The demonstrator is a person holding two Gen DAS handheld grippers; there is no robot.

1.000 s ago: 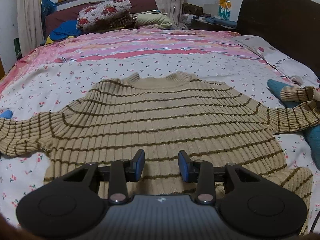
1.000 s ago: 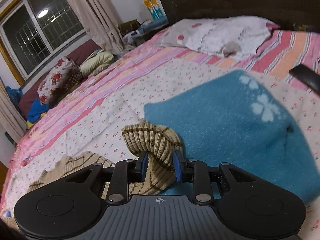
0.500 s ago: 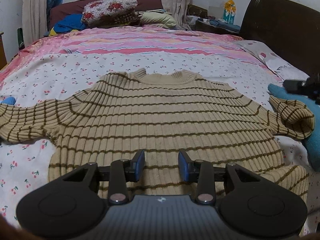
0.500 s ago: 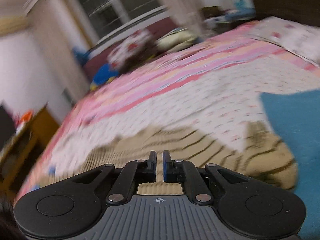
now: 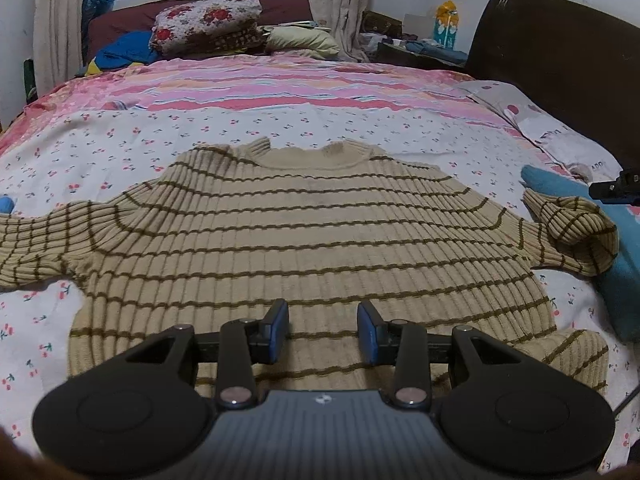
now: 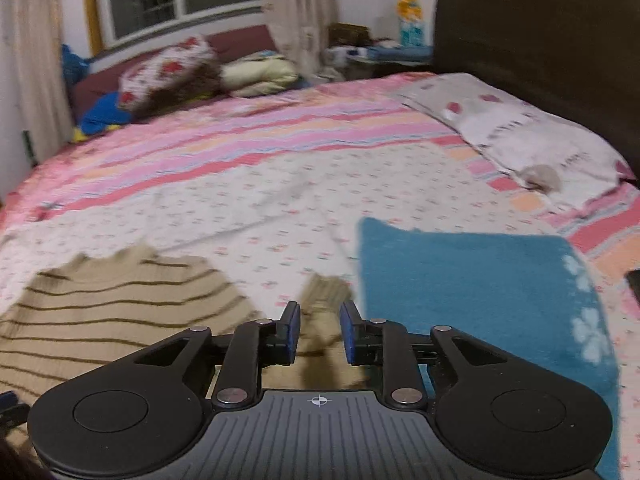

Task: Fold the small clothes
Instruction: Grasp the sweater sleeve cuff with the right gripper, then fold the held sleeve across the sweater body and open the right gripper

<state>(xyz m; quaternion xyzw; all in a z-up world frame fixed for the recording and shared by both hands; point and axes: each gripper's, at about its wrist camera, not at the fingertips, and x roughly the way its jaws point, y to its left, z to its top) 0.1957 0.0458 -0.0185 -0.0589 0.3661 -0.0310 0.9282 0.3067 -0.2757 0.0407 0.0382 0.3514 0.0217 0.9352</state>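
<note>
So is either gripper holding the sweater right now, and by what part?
Neither. The left gripper hovers open over the striped sweater near its hem; the right gripper, jaws just reopened, has nothing between them above the sleeve.

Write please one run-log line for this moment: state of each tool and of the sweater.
left tool: open, empty, over hem | right tool: jaws just opened, empty | striped sweater: flat on bed, right sleeve bunched by blue towel

Bare cherry-print bedsheet (image 5: 280, 128) lies open beyond the tan striped knit sweater (image 5: 312, 240), while a teal fleece blanket (image 6: 480, 292) crowds its right sleeve.
</note>
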